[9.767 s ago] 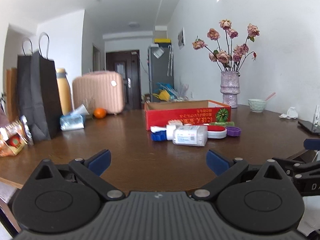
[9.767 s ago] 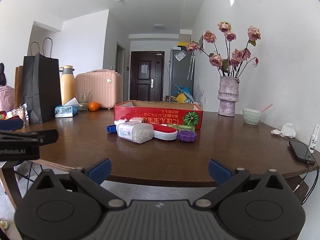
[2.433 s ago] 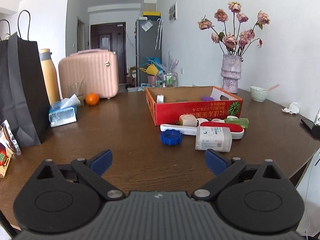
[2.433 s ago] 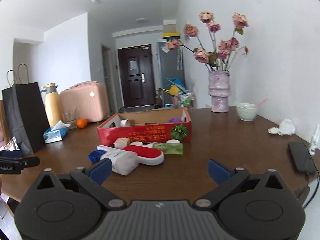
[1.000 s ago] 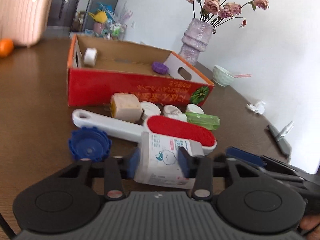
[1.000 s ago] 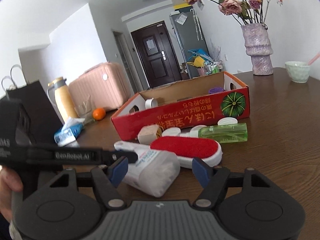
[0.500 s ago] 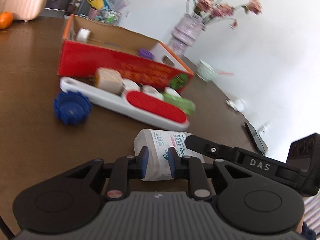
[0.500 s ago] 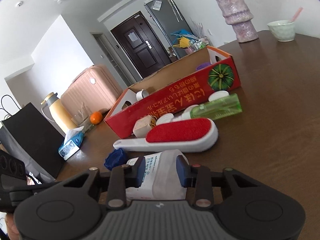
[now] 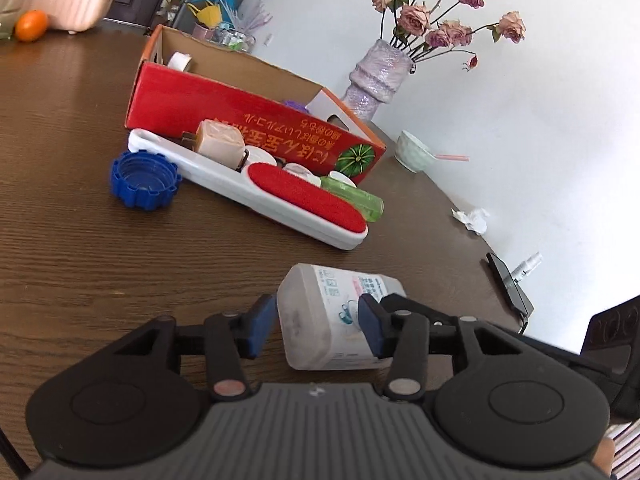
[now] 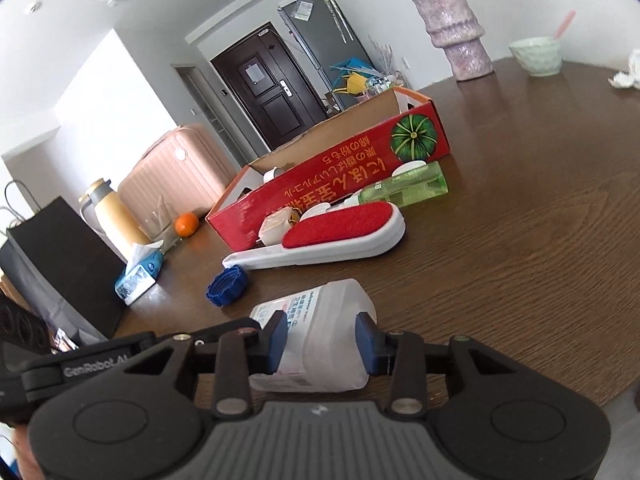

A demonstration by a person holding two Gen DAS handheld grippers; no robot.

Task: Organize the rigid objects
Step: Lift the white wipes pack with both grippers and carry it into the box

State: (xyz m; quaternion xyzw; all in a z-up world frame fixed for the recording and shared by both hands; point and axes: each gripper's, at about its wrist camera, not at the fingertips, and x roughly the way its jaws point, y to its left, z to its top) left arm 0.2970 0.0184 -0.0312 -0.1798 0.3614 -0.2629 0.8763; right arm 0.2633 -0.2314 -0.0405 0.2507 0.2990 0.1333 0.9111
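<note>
A white labelled bottle (image 9: 328, 308) (image 10: 320, 320) lies on its side on the brown table, apart from the other items. My right gripper (image 10: 322, 342) is shut on it; its jaws are opening slightly, with both blue pads against the bottle's sides. My left gripper (image 9: 315, 330) straddles the bottle's other end with its jaws opening. Its left pad (image 9: 260, 330) stands clear of the bottle. Beyond lie a white lint brush with a red pad (image 9: 304, 196) (image 10: 340, 228), a blue cap (image 9: 144, 180) (image 10: 227, 280) and a green bottle (image 9: 356, 198) (image 10: 404, 190), in front of the open red box (image 9: 248, 108) (image 10: 340, 176).
A beige block (image 9: 218, 140) and white lids sit against the box front. A vase (image 10: 456, 32), a bowl (image 10: 538, 54) and a phone (image 9: 510, 282) stand toward the right. A black bag (image 10: 60, 260), a tissue pack (image 10: 140, 272) and an orange (image 10: 187, 224) are on the left.
The bottle has been drawn away from the brush toward the table's near side. The right gripper closed onto it. The left jaws, squeezed on it half a second ago, have parted.
</note>
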